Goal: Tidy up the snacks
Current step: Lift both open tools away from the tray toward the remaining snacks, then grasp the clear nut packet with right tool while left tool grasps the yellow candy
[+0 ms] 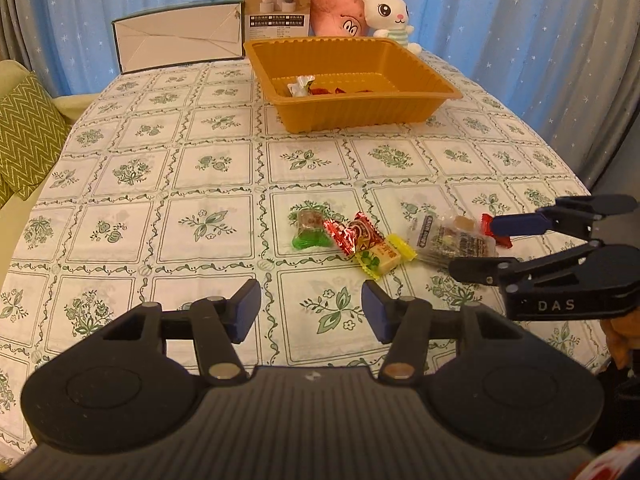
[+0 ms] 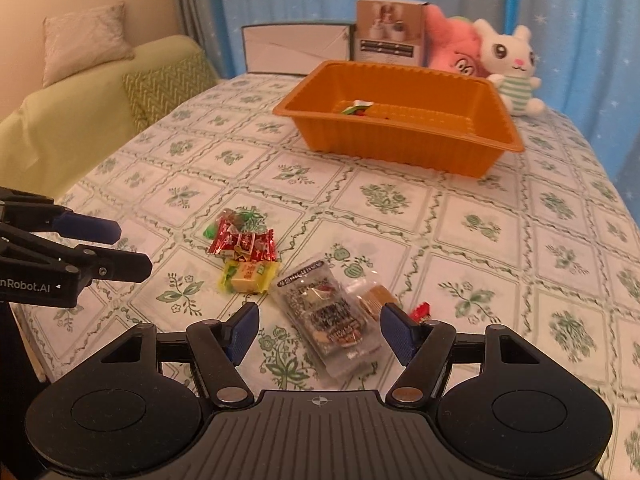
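While both my jaws stand parted and empty, the snacks lie loose on the surface.

My right gripper (image 2: 318,334) straddles a clear packet (image 2: 330,316), pads not touching; one pad half hides a small red wrapper (image 2: 421,311). My left gripper (image 1: 311,310) hangs over bare cloth, short of the yellow candy (image 1: 382,255). Farther off, the orange tray (image 1: 352,114) holds a few sweets, mostly hidden by its wall.

Orange tray (image 1: 360,114), white tablecloth (image 1: 208,168) with green floral squares, blue starry curtains (image 1: 500,12), pink plush (image 1: 336,10), white bunny (image 1: 390,14), green zigzag cushion (image 1: 28,136).
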The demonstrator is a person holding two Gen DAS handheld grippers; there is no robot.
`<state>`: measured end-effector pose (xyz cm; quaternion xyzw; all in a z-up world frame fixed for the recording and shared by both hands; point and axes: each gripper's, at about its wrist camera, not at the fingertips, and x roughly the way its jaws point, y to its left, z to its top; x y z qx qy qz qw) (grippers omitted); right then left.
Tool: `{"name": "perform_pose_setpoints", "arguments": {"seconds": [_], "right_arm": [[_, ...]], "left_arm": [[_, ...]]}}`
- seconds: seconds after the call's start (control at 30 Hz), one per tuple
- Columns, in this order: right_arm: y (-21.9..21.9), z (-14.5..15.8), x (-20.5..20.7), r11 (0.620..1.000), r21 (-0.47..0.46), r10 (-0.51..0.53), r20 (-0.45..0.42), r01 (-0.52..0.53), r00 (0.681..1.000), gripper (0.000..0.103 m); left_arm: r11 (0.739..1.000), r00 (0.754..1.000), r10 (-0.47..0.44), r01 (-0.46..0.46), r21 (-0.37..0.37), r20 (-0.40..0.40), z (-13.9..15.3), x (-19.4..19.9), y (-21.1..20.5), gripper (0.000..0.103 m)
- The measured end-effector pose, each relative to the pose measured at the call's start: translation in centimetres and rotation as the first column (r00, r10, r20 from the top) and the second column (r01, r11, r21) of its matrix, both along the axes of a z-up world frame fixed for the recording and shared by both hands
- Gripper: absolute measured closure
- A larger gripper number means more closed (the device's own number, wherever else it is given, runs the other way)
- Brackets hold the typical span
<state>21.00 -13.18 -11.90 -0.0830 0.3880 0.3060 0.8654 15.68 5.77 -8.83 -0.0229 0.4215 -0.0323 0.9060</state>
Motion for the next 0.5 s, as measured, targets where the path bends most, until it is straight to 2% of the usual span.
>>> {"name": "perform_pose_setpoints", "arguments": {"seconds": [0.13,0.27,0.43,0.5], "right_arm": [[1.3,-1.0,0.8,0.997,-0.067,0.049,0.006,-0.048,0.999,0.036],[1.6,-1.1,0.6,0.993,-0.116,0.032,0.002,-0.032,0.999,0.051],[1.0,-1.3,-1.2,0.995,-0.09,0.026,-0.076,-0.033,0.997,0.053],[0.8,-1.4,-1.5,0.997,-0.073,0.002,-0.072,-0.007,0.997,0.053]], "left_arm": [[1.0,1.0,-0.007,0.007,-0.005,-0.008,-0.5,0.5,0.1,0.051],[1.0,1.0,-0.02,0.02,-0.005,-0.008,-0.8,0.8,0.0,0.051],[0.999,0.999,-0.033,0.033,-0.01,-0.012,-1.2,0.9,-0.2,0.051],[0.999,0.999,-0.035,0.035,-0.022,-0.011,-1.2,0.9,-0.3,0.051]]}}
